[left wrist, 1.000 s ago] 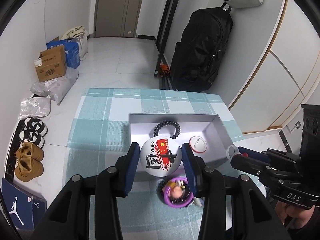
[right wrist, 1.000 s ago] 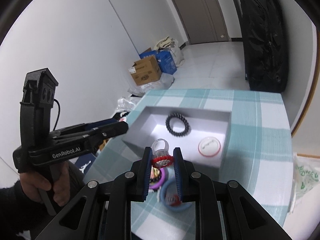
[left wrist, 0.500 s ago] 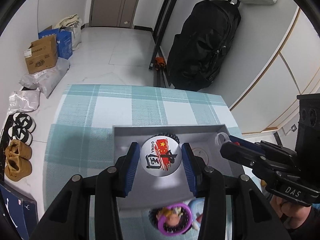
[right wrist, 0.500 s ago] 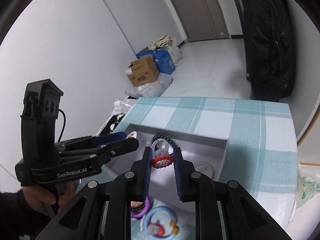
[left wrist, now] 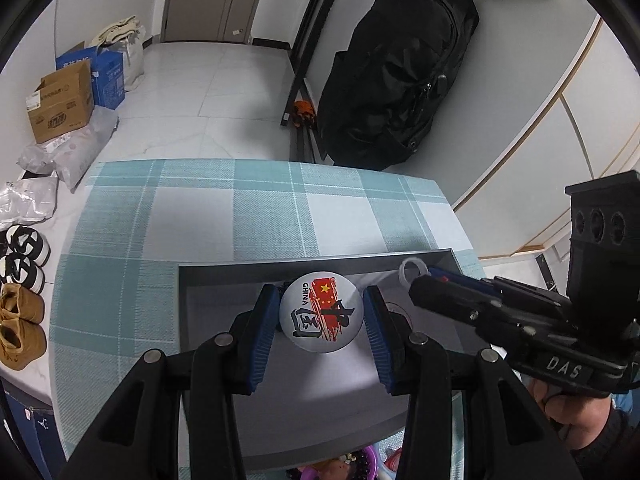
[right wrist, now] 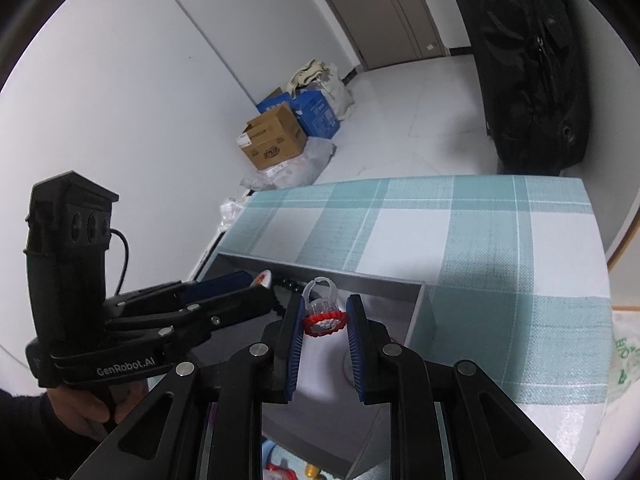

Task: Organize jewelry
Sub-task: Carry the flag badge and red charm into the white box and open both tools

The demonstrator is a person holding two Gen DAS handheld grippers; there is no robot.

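Note:
My left gripper (left wrist: 322, 312) is shut on a round white badge (left wrist: 321, 311) with a red flag and the word CHINA, held over the grey tray (left wrist: 224, 276). My right gripper (right wrist: 322, 322) is shut on a clear plastic ring with a red beaded top (right wrist: 323, 319), also above the tray (right wrist: 384, 282). In the left wrist view the right gripper (left wrist: 424, 280) comes in from the right with the ring's clear loop (left wrist: 412, 272) showing at its tip. A black bead bracelet (right wrist: 290, 284) lies in the tray, mostly hidden behind the grippers.
The tray sits on a teal-and-white checked tablecloth (left wrist: 260, 216). A purple ring and other trinkets (left wrist: 360, 464) lie on the cloth in front of the tray. A black backpack (left wrist: 396, 76) leans on the wall beyond the table. Boxes (left wrist: 60, 104) and shoes (left wrist: 22, 312) are on the floor at left.
Both grippers have moved forward and down over the tray, each still holding its item. The loose trinkets have slid to the bottom edge of both views.

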